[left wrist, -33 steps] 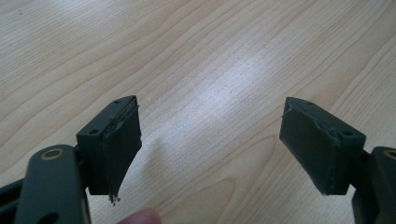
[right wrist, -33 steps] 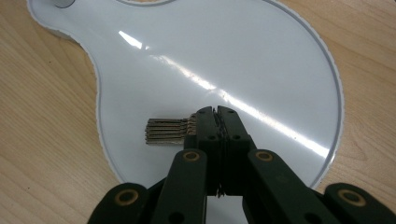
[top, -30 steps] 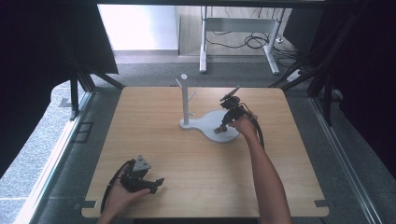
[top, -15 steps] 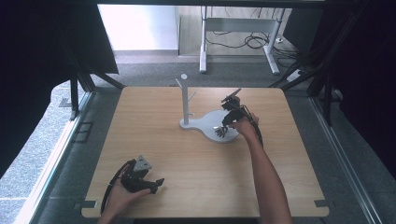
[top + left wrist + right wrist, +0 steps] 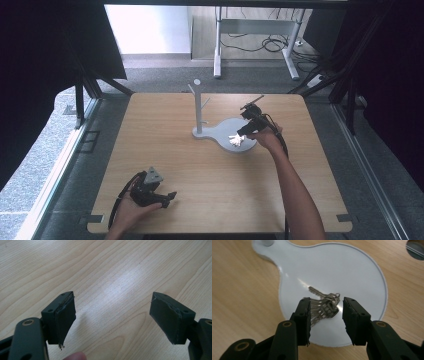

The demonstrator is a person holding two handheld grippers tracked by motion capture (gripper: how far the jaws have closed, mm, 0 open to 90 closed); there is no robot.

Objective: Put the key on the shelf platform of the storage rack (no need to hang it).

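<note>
The right claw (image 5: 325, 315) has just opened and lifted, leaving the keys (image 5: 324, 306) (a bunch) on the tray (image 5: 359, 277).

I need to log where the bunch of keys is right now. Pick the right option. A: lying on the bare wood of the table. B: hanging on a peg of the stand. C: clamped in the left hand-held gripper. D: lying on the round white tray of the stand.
D: the bunch of keys lies flat on the round white tray, between the open jaws of the right hand-held gripper, whose pads do not press it.
</note>
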